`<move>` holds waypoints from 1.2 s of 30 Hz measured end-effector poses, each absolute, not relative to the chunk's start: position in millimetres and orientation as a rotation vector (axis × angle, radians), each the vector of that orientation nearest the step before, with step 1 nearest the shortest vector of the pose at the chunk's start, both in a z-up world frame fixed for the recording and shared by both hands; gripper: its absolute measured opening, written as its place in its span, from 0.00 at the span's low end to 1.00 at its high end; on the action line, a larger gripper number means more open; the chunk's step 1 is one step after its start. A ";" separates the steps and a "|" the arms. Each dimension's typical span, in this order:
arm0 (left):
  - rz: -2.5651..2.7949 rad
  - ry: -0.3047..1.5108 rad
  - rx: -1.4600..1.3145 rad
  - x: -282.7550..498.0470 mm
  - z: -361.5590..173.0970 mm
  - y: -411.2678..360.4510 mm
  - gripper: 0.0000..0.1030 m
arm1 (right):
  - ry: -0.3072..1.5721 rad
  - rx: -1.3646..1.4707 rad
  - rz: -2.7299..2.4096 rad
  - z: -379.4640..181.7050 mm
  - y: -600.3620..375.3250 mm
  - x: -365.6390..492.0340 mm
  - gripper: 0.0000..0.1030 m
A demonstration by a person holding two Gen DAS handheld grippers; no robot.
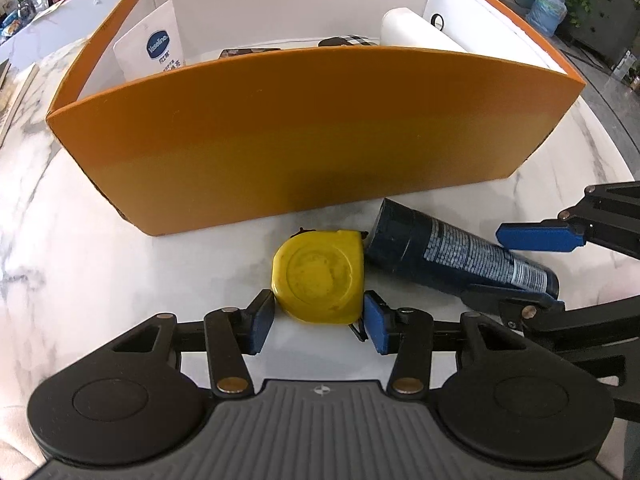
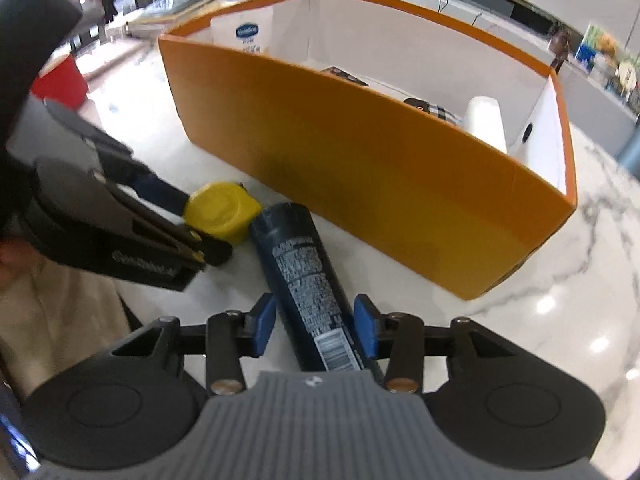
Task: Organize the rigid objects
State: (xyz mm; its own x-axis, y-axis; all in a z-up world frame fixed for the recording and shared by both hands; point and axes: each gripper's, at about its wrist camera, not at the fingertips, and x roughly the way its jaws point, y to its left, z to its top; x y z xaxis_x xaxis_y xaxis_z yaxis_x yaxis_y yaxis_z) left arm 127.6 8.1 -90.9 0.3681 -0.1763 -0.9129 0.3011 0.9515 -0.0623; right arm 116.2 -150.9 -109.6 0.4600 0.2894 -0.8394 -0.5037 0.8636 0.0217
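A: Nearest first, what does the left gripper (image 1: 319, 316) have?

B: It is clenched on the yellow tape measure (image 1: 318, 276), which lies flat on the white marble tabletop (image 1: 120, 264). One blue pad presses its left edge, the other its right edge, round face up. The black tape tip sticks out toward the gripper's right finger.

A: And the right gripper (image 2: 315, 330)?

B: It straddles the dark blue tube (image 2: 310, 284) near its crimped, barcode end. The right pad looks to be touching the tube; the left pad sits just beside it with a sliver of gap, and the picture is blurred there. So I cannot tell whether it is truly grasped.

A: Which way does the tube lie?

B: On its side on the tabletop. In the right wrist view its long axis runs from the gripper away and slightly left, the wide cap end pointing at the box. In the left wrist view it lies diagonally, cap end up-left, just beside the tape measure, perhaps touching it.

A: Beyond those?

B: An orange box (image 1: 304, 136) with white inner walls stands just behind both things. Inside it are a white Vaseline pouch (image 1: 154, 48) leaning at the left, a white roll (image 1: 412, 30) at the right, and a dark flat item and a plaid-patterned item between them, mostly hidden by the near wall.
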 end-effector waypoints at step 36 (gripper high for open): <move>-0.309 1.107 0.183 126.2 -91.8 0.5 0.56 | 0.980 -0.222 0.350 -129.8 -143.9 123.5 0.50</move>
